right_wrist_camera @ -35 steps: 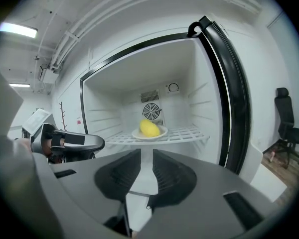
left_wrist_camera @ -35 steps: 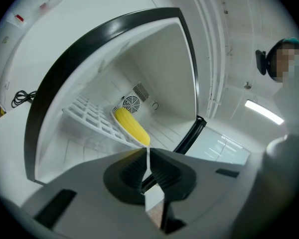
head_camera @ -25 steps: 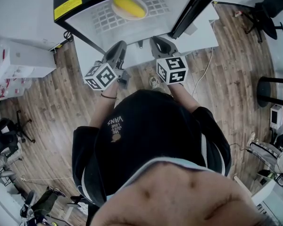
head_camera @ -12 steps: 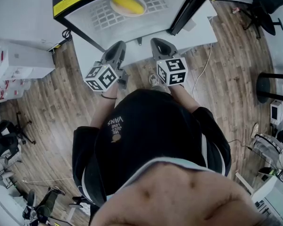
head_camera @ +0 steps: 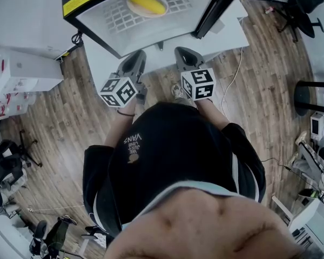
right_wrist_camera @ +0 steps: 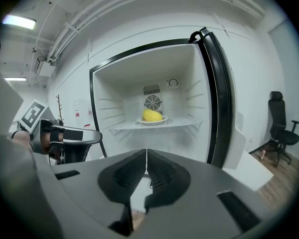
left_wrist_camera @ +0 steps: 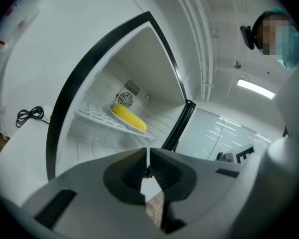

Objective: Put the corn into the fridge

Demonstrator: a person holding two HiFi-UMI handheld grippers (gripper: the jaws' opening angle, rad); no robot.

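Wood floor (head_camera: pixel 59 123) is taking up most of the head view. Fridge (right_wrist_camera: pixel 189 98) is sitting at 12 o'clock there, standing open with a white interior. Its door (right_wrist_camera: pixel 222 98) is hanging swung out at 1 o'clock in the head view. In the right gripper view its black edge is showing at 3 o'clock.

Person (head_camera: pixel 167 161) in a black cap is standing square to the opening and filling the centre of the head view. Black office chair (right_wrist_camera: pixel 280 119) is sitting at 3 o'clock in the right gripper view, well apart from the fridge.

Wire shelf (right_wrist_camera: pixel 182 122) is running across the middle of the fridge interior.

Left gripper (left_wrist_camera: pixel 147 158) and right gripper (right_wrist_camera: pixel 146 158) are being held side by side, near each other, at 11 and 1 o'clock from the cap (marker cubes facing up at the head camera). Both are pointing at the opening from outside it.
- Left gripper is clenched, jaws together, gripping nothing.
- Right gripper is clenched too, its jaws having just been closing, with nothing between them.

White plate (right_wrist_camera: pixel 163 119) is sitting mid-shelf, in front of the round fan grille (right_wrist_camera: pixel 152 102) on the back wall. Corn (right_wrist_camera: pixel 152 115) is lying on that plate, already inside the fridge, at 12 o'clock from the right gripper's jaws.

Black cable (left_wrist_camera: pixel 30 114) is lying coiled at 9 o'clock in the left gripper view, beside the fridge.
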